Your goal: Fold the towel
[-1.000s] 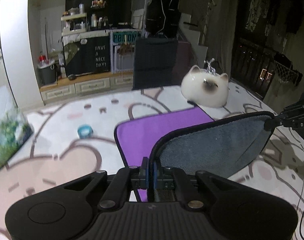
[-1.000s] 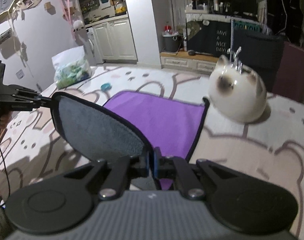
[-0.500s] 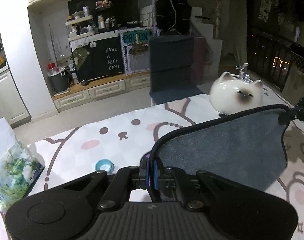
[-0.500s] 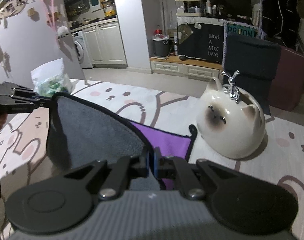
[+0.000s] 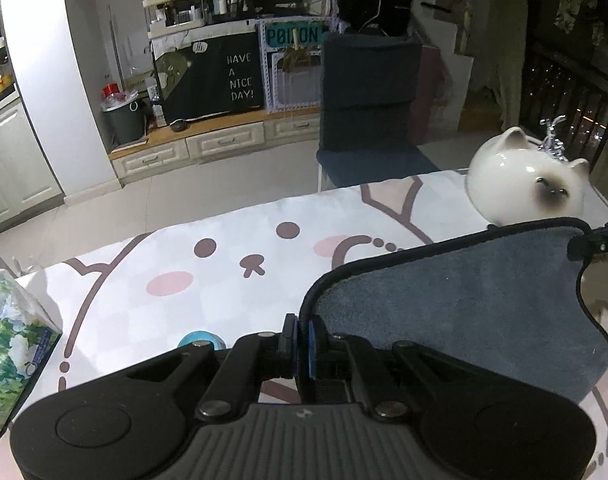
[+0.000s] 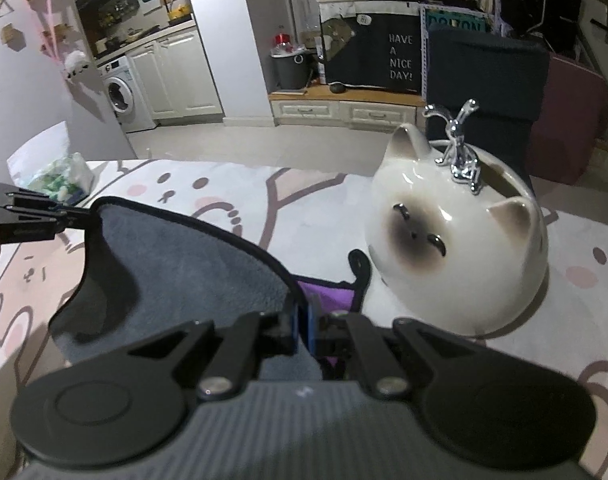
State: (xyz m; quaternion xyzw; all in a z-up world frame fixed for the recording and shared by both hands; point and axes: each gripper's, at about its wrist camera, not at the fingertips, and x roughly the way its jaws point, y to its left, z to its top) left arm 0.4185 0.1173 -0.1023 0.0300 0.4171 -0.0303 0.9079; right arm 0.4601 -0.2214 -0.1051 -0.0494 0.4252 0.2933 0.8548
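The towel is grey on one side and purple on the other, with a dark hem. My left gripper is shut on one corner of it. My right gripper is shut on the other corner and also shows at the right edge of the left wrist view. The held edge hangs stretched between them above the table, grey side facing me. A strip of the purple side shows below, near the far end of the towel. The left gripper shows in the right wrist view.
A white ceramic cat bowl stands just right of the towel's far edge, also in the left wrist view. A small blue ring and a green-patterned pack lie on the cartoon tablecloth. A dark chair stands behind the table.
Both grippers have carried the held towel edge forward over the purple part. The purple side is now almost covered, and the cat bowl is much closer to the right gripper.
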